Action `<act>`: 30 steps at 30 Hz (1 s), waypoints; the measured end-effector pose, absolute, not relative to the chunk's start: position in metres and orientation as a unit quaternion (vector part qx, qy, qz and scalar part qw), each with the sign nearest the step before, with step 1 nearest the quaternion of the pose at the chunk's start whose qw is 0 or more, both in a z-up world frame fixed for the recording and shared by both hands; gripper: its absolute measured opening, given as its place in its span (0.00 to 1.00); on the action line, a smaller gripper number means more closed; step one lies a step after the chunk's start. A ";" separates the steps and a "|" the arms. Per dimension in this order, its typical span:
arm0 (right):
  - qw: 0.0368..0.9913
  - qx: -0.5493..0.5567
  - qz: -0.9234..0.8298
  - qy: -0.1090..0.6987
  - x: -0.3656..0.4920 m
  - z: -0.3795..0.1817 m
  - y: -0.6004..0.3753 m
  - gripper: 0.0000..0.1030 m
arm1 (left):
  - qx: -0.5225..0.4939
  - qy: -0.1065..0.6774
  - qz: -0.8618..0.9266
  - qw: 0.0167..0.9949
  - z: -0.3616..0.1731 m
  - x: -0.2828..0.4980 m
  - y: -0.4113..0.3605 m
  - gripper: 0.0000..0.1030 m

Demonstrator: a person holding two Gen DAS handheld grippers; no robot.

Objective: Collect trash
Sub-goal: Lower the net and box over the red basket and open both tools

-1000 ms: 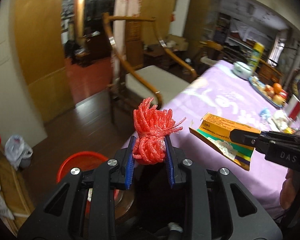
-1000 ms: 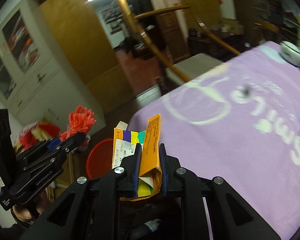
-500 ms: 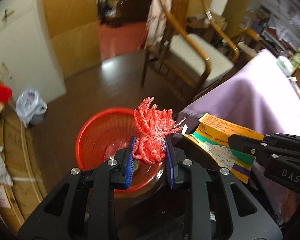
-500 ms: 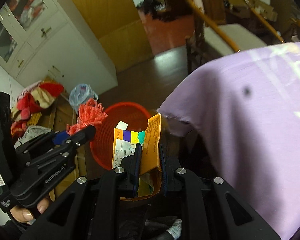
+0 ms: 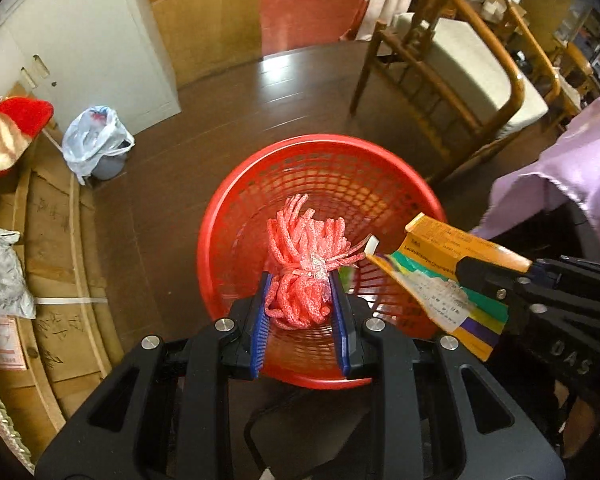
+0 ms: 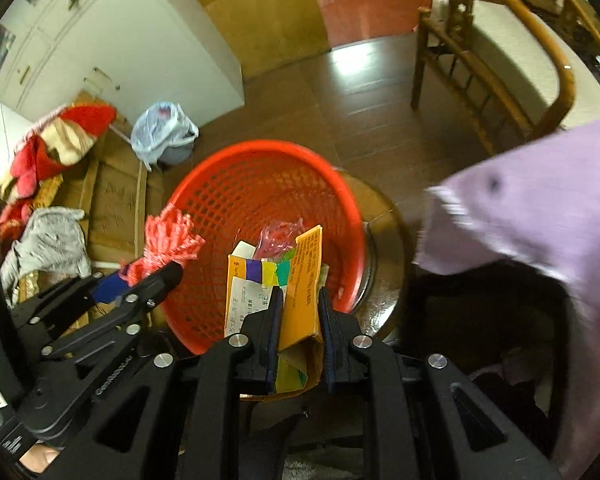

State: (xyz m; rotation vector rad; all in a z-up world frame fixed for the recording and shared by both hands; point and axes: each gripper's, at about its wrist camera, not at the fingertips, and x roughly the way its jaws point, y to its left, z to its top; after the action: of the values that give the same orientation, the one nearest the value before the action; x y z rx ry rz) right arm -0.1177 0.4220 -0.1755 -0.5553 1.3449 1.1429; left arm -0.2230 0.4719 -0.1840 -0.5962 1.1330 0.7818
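Trash hangs over the red basket: the left gripper clamps a pink foam net, and the right gripper clamps an orange carton beside it. More scraps lie in the basket.

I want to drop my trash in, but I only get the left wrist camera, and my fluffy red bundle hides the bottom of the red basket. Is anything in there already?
Observer: Yes. Past the orange box that the right gripper is shut on, the right wrist view shows a crumpled pink wrapper lying inside the red basket.
Operator: Is my bundle over the middle?
Observer: Not from that side. There the red bundle in the left gripper shows over the basket's left rim, not its middle.
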 end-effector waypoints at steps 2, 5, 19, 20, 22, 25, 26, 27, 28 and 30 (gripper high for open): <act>0.597 -0.249 0.493 0.582 -0.123 -0.184 0.428 0.18 | -0.270 0.519 0.360 0.727 -0.189 -0.222 0.476 0.28; 0.590 -0.252 0.492 0.588 -0.125 -0.195 0.433 0.18 | -0.281 0.525 0.363 0.717 -0.199 -0.226 0.480 0.28; 0.609 -0.244 0.502 0.564 -0.121 -0.181 0.426 0.55 | -0.285 0.509 0.377 0.719 -0.187 -0.230 0.485 0.54; 0.613 -0.245 0.501 0.560 -0.120 -0.177 0.423 0.56 | -0.282 0.504 0.380 0.722 -0.182 -0.229 0.485 0.55; 0.625 -0.248 0.497 0.548 -0.118 -0.166 0.417 0.56 | -0.276 0.496 0.386 0.727 -0.171 -0.228 0.483 0.56; 0.645 -0.234 0.498 0.530 -0.111 -0.137 0.401 0.56 | -0.271 0.486 0.396 0.731 -0.156 -0.228 0.480 0.59; 0.652 -0.227 0.499 0.523 -0.110 -0.126 0.395 0.57 | -0.267 0.479 0.402 0.734 -0.145 -0.229 0.477 0.59; 0.663 -0.219 0.501 0.512 -0.108 -0.111 0.387 0.57 | -0.262 0.469 0.401 0.742 -0.135 -0.229 0.474 0.59; 0.673 -0.210 0.504 0.499 -0.106 -0.095 0.377 0.58 | -0.253 0.454 0.399 0.756 -0.120 -0.229 0.468 0.59; 0.693 -0.194 0.509 0.471 -0.104 -0.067 0.360 0.70 | -0.222 0.423 0.400 0.782 -0.088 -0.228 0.453 0.65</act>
State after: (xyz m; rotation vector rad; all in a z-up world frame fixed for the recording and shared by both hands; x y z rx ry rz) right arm -0.1037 0.3597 -0.0667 -0.4336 1.0523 1.1375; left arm -0.2276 0.4528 -0.0885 -0.4786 0.9129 0.8646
